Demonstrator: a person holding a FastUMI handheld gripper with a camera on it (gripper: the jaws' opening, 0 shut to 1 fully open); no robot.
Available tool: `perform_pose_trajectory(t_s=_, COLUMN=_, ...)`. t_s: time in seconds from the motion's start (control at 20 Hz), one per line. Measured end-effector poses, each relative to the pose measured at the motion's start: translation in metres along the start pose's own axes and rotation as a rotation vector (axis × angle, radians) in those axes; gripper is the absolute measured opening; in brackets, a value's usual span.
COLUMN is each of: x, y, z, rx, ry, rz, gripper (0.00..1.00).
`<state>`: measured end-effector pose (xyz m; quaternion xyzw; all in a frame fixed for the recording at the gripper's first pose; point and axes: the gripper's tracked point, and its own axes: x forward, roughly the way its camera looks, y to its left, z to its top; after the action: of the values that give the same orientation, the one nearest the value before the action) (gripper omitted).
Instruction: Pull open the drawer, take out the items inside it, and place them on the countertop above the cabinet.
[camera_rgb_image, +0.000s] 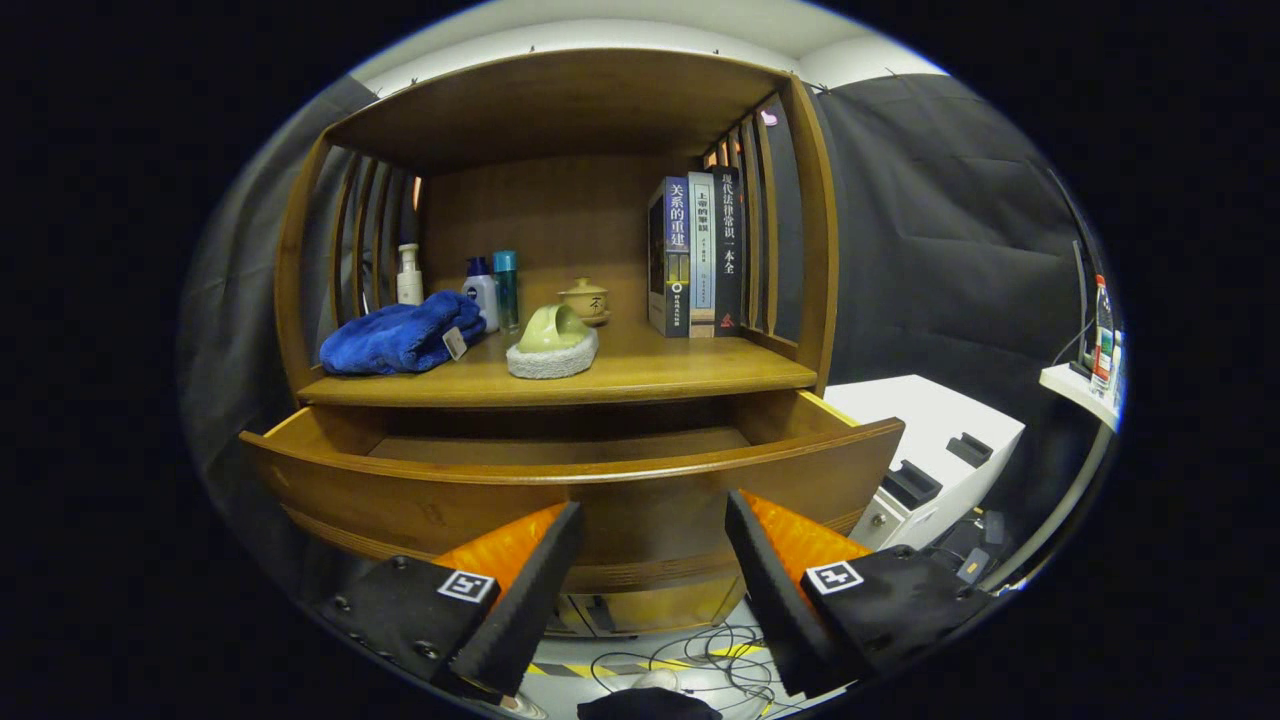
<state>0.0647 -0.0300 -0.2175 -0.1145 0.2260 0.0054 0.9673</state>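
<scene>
Gripper (655, 520) was spread wide, nothing between the fingers, held in front of the drawer front and slightly below its top edge. Fingers (525, 585) flanked the middle of the panel without touching it, as far as could be told.

Drawer (560, 495) stood pulled out from the cabinet, its curved front just ahead of the fingertips. The visible part of the drawer floor appeared bare; the near portion was hidden behind the front panel, so contents could not be confirmed. Judgement: opening step done, and either removal is finished or the remaining items lie out of sight.

Directly above, the countertop (690, 375) carried a blue towel (400, 338) at the left and a green slipper-like item (553, 342) on a white base near the middle, both close to the front edge, consistent with having been set down there from the drawer. Further back stood three bottles (482, 290), a small lidded pot (585, 299) and a row of upright books (697, 255) against the right slats; these look like fixed dressing.

Beyond the cabinet to the right, a white box (930, 450) sat low.
</scene>
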Motion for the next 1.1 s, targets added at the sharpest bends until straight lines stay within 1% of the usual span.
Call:
perform_pose_trajectory(t_s=0.2, x=0.017, y=0.003, z=0.004, rx=0.025, ry=0.006, rz=0.009, gripper=0.97)
perform_pose_trajectory(t_s=0.55, x=0.039, y=0.006, z=0.012, rx=0.007, ry=0.016, rz=0.011, gripper=0.97)
perform_pose_trajectory(t_s=1.1, x=0.07, y=0.011, z=0.021, rx=0.019, ry=0.017, rz=-0.014, gripper=0.97)
